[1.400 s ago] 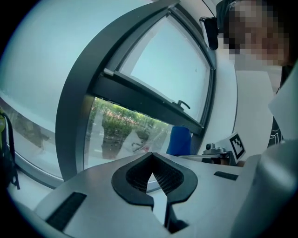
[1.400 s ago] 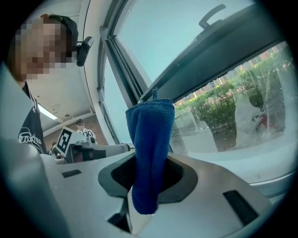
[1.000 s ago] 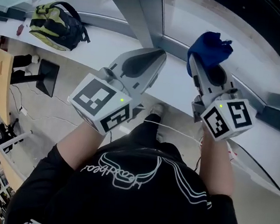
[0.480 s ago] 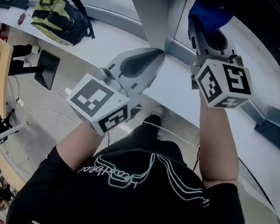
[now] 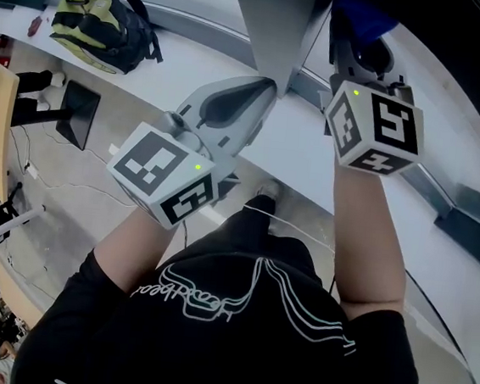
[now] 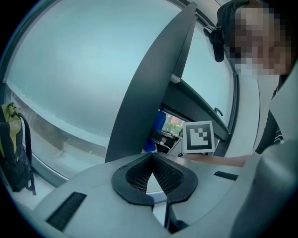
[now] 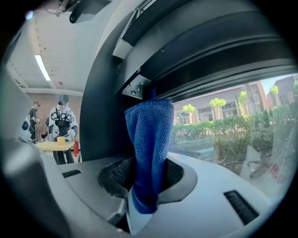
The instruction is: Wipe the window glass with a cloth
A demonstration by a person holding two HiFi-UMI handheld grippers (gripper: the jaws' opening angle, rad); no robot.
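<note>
Blue cloth [image 7: 149, 135] in right gripper [image 7: 145, 174], left gripper [image 6: 152, 160] closed, backpack [image 5: 100, 26] on ledge [image 5: 189, 64]

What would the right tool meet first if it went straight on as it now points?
Likely the window glass beside the dark frame, its blue cloth touching first; depth is unclear.
</note>
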